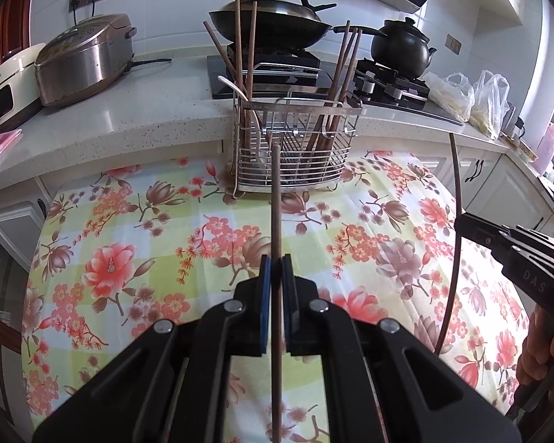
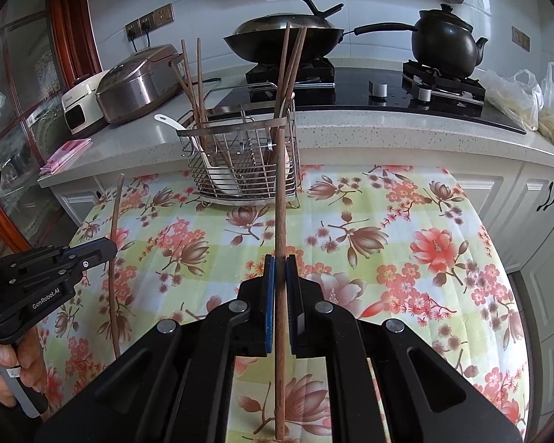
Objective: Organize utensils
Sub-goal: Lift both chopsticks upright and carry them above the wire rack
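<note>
Left wrist view shows the left gripper (image 1: 276,269) pinching one chopstick (image 1: 276,199) upright and the right gripper (image 2: 280,269) pinching another (image 2: 280,199), both short of the wire rack (image 1: 295,147), whose crowded sticks could deflect either tip

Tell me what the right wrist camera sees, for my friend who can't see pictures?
The right gripper is shut on a brown chopstick above a flowery tablecloth. Behind it a wire utensil basket holds more chopsticks and a white spoon. At the left edge, the left gripper holds another chopstick.
</note>
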Motion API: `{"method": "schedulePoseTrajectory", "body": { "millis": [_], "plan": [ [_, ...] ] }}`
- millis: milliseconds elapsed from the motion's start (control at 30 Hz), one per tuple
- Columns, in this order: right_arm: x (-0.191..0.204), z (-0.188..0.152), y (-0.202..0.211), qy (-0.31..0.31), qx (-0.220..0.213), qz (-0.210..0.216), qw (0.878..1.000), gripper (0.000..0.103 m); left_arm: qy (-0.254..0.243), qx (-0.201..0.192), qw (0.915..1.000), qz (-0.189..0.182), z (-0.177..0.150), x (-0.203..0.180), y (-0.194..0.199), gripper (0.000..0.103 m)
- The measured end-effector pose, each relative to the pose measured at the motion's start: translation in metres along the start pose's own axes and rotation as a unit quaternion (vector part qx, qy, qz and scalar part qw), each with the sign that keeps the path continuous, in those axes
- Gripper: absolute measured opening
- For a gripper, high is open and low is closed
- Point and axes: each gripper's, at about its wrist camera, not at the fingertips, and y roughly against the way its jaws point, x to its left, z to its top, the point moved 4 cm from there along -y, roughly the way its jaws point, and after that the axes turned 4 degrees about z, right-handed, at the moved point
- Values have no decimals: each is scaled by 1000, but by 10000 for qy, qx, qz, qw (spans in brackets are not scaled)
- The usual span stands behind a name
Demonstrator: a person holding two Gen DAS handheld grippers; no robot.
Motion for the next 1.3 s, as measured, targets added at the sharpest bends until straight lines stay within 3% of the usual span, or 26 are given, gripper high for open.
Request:
{"method": "schedulePoseTrajectory", "body": {
  "millis": [1300],
  "plan": [
    [6, 16, 12, 104, -142, 17, 9998, 7, -93, -217, 9997, -14, 18, -7, 14, 6]
  ]
}}
